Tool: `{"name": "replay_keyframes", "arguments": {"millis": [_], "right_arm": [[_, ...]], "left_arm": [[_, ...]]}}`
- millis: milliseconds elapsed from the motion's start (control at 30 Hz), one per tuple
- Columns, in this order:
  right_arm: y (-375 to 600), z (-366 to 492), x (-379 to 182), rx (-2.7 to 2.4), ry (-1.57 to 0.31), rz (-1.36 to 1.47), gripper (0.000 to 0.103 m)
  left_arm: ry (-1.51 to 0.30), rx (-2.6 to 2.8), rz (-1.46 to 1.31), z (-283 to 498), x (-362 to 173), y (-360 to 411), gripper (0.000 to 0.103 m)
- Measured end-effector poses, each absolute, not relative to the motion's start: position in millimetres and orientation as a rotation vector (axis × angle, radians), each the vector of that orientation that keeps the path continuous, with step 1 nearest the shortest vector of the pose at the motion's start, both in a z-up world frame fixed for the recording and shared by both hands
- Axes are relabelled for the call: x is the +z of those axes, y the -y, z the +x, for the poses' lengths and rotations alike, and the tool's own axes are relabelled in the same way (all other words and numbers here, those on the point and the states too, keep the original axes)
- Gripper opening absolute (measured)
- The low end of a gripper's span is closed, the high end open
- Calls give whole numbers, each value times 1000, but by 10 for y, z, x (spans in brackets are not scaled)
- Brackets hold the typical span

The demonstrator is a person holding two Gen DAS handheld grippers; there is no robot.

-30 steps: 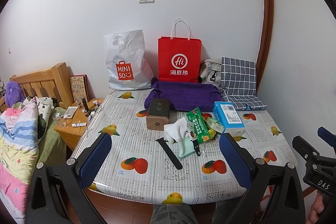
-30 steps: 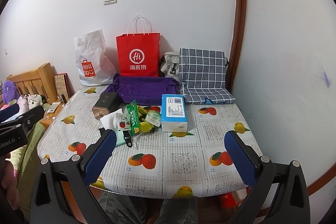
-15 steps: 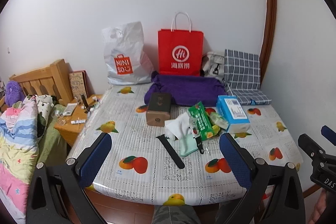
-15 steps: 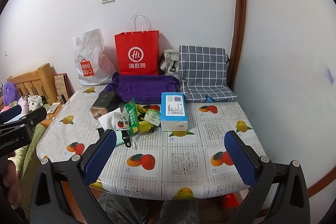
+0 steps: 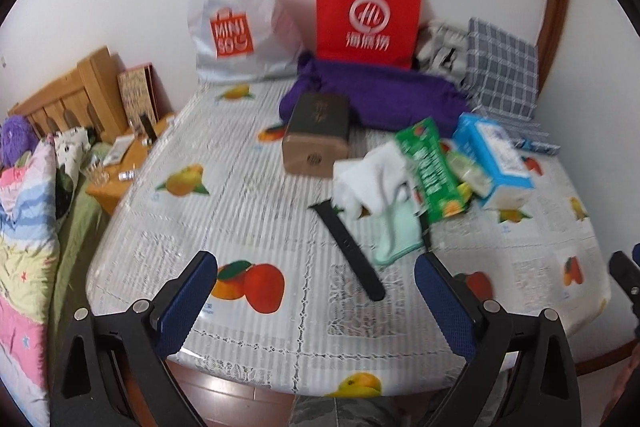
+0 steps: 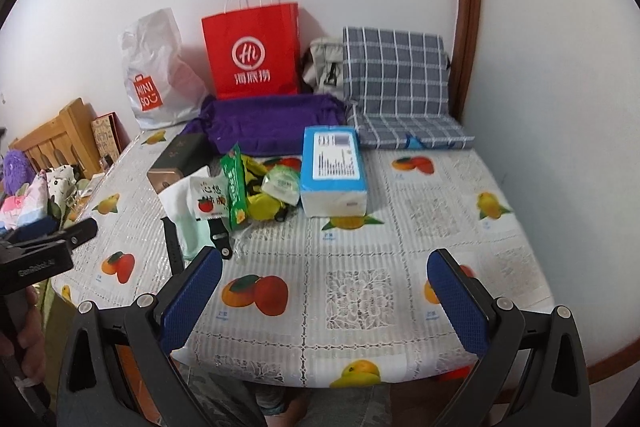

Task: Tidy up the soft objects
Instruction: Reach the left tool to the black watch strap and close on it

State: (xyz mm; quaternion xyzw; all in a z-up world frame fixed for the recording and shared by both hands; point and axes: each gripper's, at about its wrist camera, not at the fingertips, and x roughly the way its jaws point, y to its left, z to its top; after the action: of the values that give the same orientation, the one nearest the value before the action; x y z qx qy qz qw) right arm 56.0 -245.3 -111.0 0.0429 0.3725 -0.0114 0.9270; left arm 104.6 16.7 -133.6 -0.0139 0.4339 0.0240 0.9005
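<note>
On the fruit-print desk (image 5: 280, 227) a limp, light cloth (image 5: 394, 227) is best pinched at a fold — left gripper (image 5: 316, 285) and right gripper (image 6: 324, 291) are held wide open, empty.

A white plastic bag (image 6: 160, 75) standing at the far left is showing "MINISO" on an orange panel. The red paper bag (image 6: 252, 53) beside it is displaying "Hi" in a white circle above Chinese characters. The left gripper's body (image 6: 36, 261) is bearing "GenRobot.AI".
</note>
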Motion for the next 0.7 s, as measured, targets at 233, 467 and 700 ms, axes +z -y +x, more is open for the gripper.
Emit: {"name": "replay_keyframes", "arguments": {"millis": [233,467,700], "right_arm": [[2540,797,-1448,33,-822,171,101],[2617,971,-1661,-11,-854,159,101],[2573,1133,-1885,13,-921,139,101]], "left_arm": [[-1015,62,-34,1400,-1848,-190,95],[-1086,65,-31,1682,-2216,-163,95],[-1130,62,-28,1899,-2480,-60,95]]}}
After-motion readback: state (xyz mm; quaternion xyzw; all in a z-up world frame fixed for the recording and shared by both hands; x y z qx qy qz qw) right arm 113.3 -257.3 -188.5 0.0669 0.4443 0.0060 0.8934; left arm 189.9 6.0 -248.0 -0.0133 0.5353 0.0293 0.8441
